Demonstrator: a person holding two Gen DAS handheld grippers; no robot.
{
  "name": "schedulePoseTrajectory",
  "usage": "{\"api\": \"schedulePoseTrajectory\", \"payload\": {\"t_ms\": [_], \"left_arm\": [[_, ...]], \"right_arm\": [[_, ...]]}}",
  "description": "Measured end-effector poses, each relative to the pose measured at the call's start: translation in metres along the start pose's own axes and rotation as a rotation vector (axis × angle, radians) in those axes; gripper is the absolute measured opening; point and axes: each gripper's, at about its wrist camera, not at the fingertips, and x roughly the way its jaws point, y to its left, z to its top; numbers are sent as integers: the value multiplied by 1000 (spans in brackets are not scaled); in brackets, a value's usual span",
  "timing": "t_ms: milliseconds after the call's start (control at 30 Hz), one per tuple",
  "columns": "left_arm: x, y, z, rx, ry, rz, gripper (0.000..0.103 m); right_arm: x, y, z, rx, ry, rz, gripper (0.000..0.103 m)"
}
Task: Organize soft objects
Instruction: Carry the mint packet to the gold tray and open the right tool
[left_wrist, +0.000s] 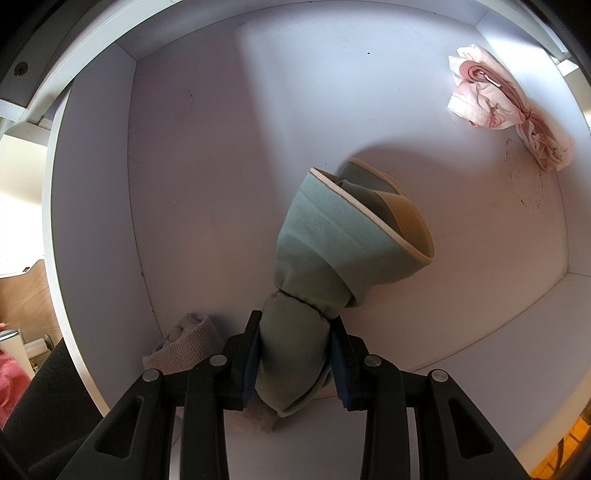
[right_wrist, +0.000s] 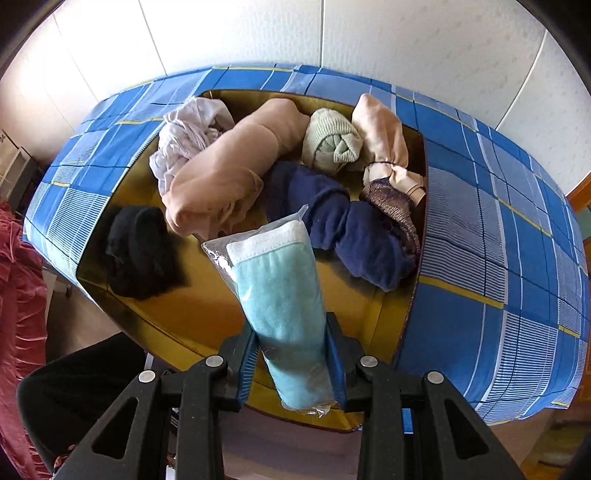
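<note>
- Left gripper (left_wrist: 295, 354) is clamped on a rolled sage-green cloth bundle with a tan elastic band (left_wrist: 332, 254), held straight down over the floor of a white drawer (left_wrist: 221, 129).
- Two pieces lie in that drawer already: a crumpled pink-and-white floral cloth (left_wrist: 509, 107) far off in the top-right corner, and a grey ribbed knit roll (left_wrist: 184, 347) just beside the left jaw.
- Risk here: the green bundle's loose end flares open past the pinch, so on letting go it may unroll or flop onto the grey roll.
- Right gripper (right_wrist: 291, 354) is clenched on a rolled turquoise towel in a clear plastic sleeve (right_wrist: 280, 288), poised over a mustard-yellow bin with a blue plaid cover (right_wrist: 207, 317).
- The bin is crowded: a peach garment (right_wrist: 225, 177), a navy fleece (right_wrist: 351, 229), a black cloth (right_wrist: 140, 251).
- Danger on this side: slick plastic between the pads, so the towel could slide out mid-carry.
</note>
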Motion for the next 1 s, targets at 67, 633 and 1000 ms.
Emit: {"api": "schedulePoseTrajectory", "payload": {"t_ms": [67,633,1000], "left_arm": [[0,0,0,1,0,0,34],[0,-1,0,-5,-2,-5,34],[0,-1,-1,-4,-2,-6,34]], "right_arm": [[3,1,0,-1,4,-7,33],[43,-18,-4,51,60,-44,33],[53,-13,2,21,77,-131,38]]}}
